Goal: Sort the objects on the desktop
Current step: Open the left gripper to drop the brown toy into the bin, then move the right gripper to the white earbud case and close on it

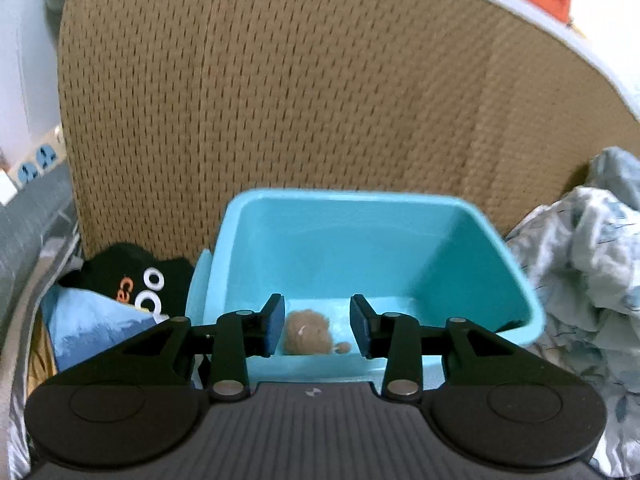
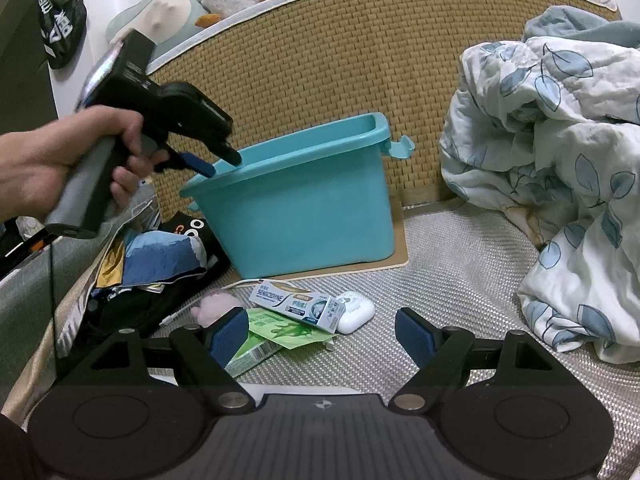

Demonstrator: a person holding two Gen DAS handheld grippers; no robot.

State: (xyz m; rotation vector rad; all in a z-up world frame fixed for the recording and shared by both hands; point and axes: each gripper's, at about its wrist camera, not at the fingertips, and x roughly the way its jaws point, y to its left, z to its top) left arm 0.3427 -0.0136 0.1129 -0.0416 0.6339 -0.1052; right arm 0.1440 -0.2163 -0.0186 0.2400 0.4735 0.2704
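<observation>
Lying loose in the teal bin [image 1: 460,240], brown fluffy ball [image 1: 306,332] sits below spread, empty left jaws.

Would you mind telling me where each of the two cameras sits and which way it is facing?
Left wrist: on the left tool, over the turquoise bin, looking down at a brown fluffy ball inside; open fingers show.
Right wrist: on the right tool, low over the mat, facing a toothpaste box and the bin's outside; a hand shows.
Shared: bin, woven board, left tool, quilt.
</observation>
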